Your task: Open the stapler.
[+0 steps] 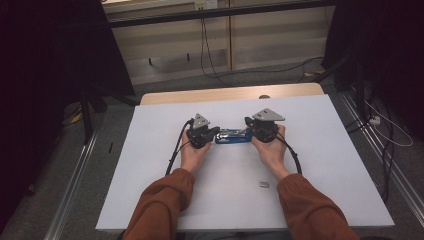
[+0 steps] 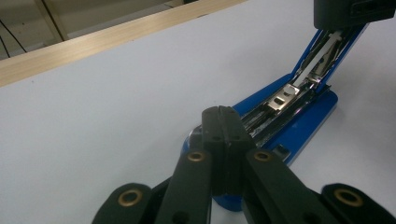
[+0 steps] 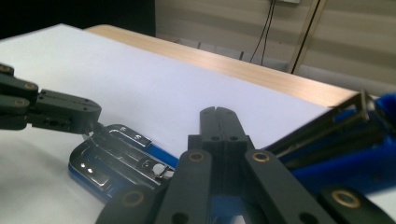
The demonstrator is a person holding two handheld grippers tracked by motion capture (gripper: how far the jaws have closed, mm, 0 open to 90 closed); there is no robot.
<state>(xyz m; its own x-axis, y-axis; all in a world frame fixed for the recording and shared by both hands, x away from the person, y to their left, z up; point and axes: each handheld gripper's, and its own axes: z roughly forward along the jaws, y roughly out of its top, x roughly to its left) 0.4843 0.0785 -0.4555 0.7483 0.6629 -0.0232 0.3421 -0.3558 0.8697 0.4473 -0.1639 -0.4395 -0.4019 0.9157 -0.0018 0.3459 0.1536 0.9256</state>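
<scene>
A blue stapler (image 1: 232,136) lies opened on the white table (image 1: 325,150) between my two grippers. My left gripper (image 1: 216,132) is shut, and its closed tip (image 2: 222,112) rests at the near end of the stapler's base (image 2: 299,126). The metal staple channel (image 2: 285,95) is exposed. My right gripper (image 1: 248,131) is shut too, its jaws (image 3: 217,112) pressed together with nothing between them. The stapler's blue top arm (image 3: 345,158) stands raised beside it, and the base (image 3: 116,158) lies flat. The left gripper's tip (image 3: 88,122) touches that base.
A small metal strip (image 1: 264,184) lies on the table near the right forearm. A wooden edge (image 1: 230,94) borders the table's far side. Cables (image 1: 380,130) run along the floor at the right, and dark stands flank both sides.
</scene>
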